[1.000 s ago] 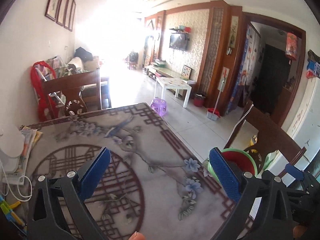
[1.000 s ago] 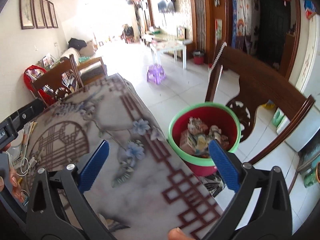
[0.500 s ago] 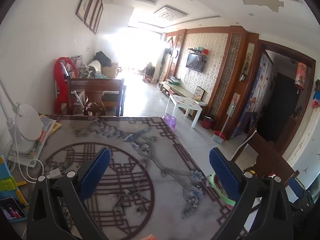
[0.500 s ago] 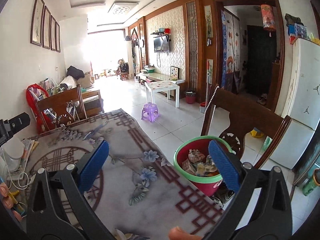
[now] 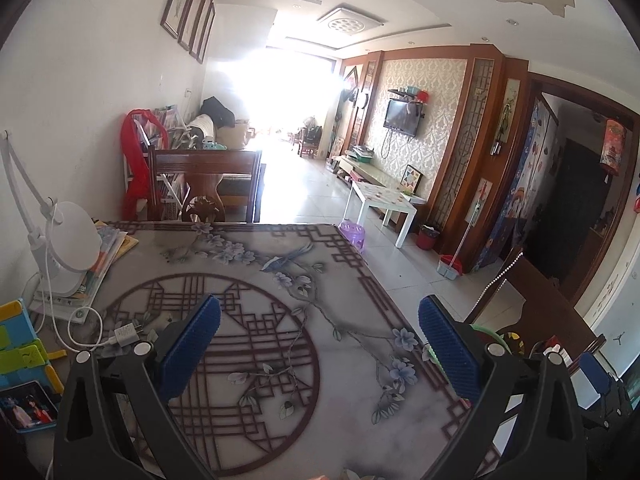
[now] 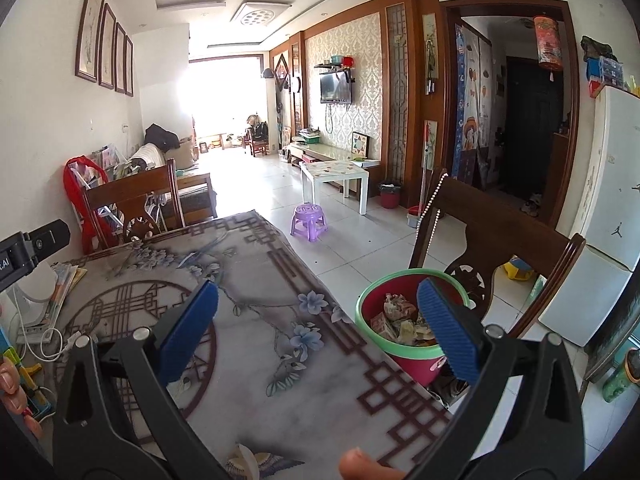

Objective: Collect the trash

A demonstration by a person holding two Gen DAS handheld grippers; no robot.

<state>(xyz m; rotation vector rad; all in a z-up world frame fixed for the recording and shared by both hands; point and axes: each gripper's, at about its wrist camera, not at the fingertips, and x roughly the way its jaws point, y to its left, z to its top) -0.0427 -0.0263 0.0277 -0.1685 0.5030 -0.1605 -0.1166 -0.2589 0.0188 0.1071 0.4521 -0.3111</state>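
The trash-filled bucket (image 6: 404, 320) sits beside the table (image 6: 280, 320), behind the right gripper (image 6: 318, 332)'s spread, empty fingers; the left gripper (image 5: 320, 350), likewise spread, hides most of it.

Patterned table with clutter along its left edge, tiled floor beside it

The table (image 5: 280, 360) has a pale marbled top printed with a dark lattice circle, a fretwork border, blue blossoms and a bird. Along its left edge lies a stack of books (image 5: 104, 256) with the round white lamp base (image 5: 74, 248) on them, a white cable ending in a charger plug (image 5: 127, 334) that lies on the top, some yellow and green plastic pieces (image 5: 24, 352), and what looks like a phone or photo card (image 5: 28, 406), too distorted to tell. On the white tiled floor (image 6: 360, 240) to the table's right a red bucket with a green rim (image 6: 400, 356) holds crumpled wrappers; further off stand a purple stool (image 6: 308, 222) and a white low table (image 6: 336, 176)
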